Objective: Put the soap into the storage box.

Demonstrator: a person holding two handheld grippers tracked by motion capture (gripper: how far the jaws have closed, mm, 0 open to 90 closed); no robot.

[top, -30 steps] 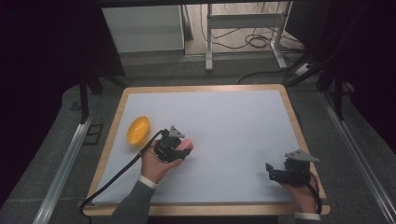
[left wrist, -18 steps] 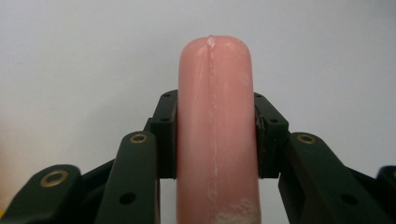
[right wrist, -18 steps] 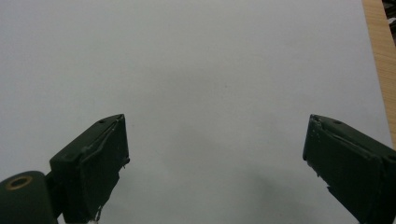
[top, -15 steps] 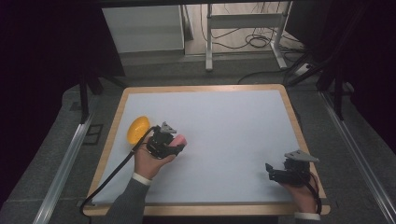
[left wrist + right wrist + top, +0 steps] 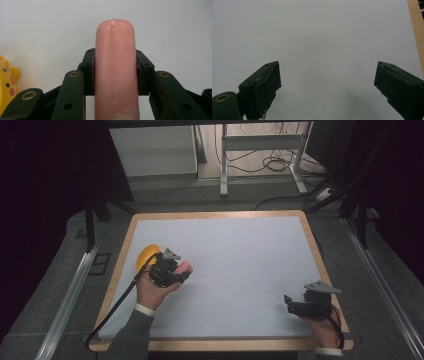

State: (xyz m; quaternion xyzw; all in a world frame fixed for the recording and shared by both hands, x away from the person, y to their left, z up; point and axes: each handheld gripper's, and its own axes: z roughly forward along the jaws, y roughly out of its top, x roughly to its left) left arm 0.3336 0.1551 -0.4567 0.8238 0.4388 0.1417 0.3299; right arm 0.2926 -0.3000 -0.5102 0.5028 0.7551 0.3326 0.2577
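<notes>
Nearest, at the near right of the white table top with a pale wooden rim [image 5: 307, 227], the right gripper [image 5: 295, 304] is seen in the high view. It is held low over the bare white top. In the right gripper view its two black jaws are spread wide, and nothing is held between them.

A little farther, at the left, the left gripper [image 5: 181, 272] is seen. A smooth pink sausage-shaped toy [image 5: 115, 65] is pinched between its two black pads [image 5: 89, 72]. The round pink end sticks out past the jaws. So the pink toy has been picked up already. It is held just above the table, not lying on it.

Just beyond it, near the left rim, a round yellow toy with small pink and dark dots [image 5: 146, 256] is seen on the table. It looks untouched.

What is probably left: the pink toy must be carried somewhere and put down. Where it should go cannot be told.

Counted: two grippers, one pink toy, one yellow toy, one table.
</notes>
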